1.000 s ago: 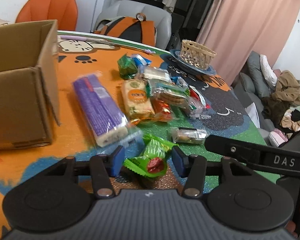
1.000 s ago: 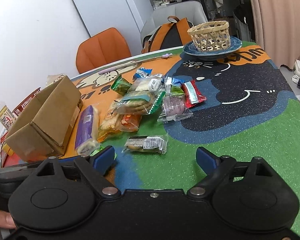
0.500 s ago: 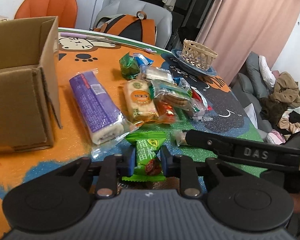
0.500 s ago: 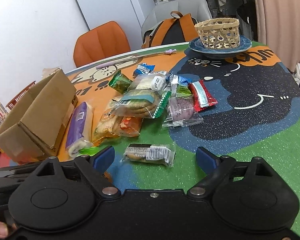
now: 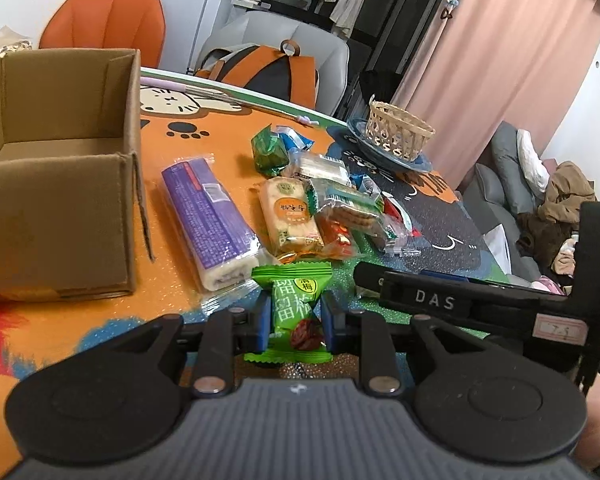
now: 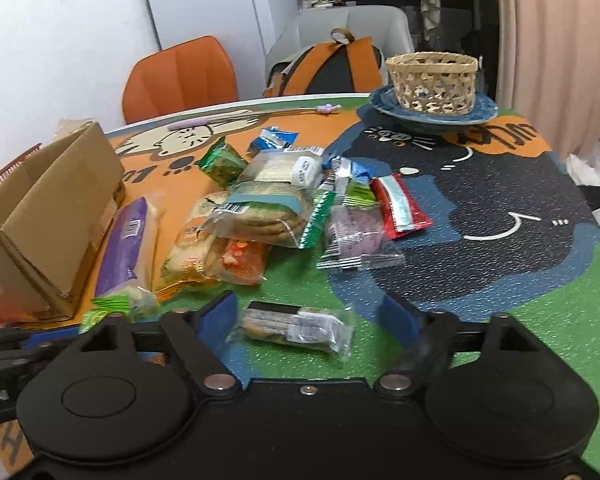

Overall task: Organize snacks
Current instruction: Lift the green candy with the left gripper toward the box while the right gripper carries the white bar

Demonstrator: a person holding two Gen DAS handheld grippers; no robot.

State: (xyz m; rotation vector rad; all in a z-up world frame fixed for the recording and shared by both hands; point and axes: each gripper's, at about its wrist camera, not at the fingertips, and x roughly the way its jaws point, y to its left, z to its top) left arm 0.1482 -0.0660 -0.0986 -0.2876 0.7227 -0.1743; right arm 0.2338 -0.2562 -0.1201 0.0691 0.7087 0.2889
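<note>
My left gripper [image 5: 293, 320] is shut on a green plum-candy packet [image 5: 296, 304], held upright just above the table mat. That green packet [image 6: 108, 308] also shows at the lower left of the right wrist view. My right gripper [image 6: 308, 318] is low over the green part of the mat. Its jaws are closing around a clear-wrapped biscuit packet [image 6: 296, 326] that lies between them. The blue pads [image 6: 220, 314] stand apart from the wrapper on both sides. An open cardboard box [image 5: 60, 184] stands at the left, with a long purple bar [image 5: 208, 220] lying beside it.
A pile of several wrapped snacks [image 6: 276, 208] fills the middle of the cartoon table mat [image 6: 500, 272]. A woven basket [image 6: 432, 80] sits on a blue plate [image 6: 476, 110] at the far right. Beyond the table stand an orange chair [image 6: 180, 76] and a backpack [image 6: 332, 68].
The left jaws closed onto the green packet and stood it upright. The right gripper moved in around the clear biscuit packet and its jaws narrowed.
</note>
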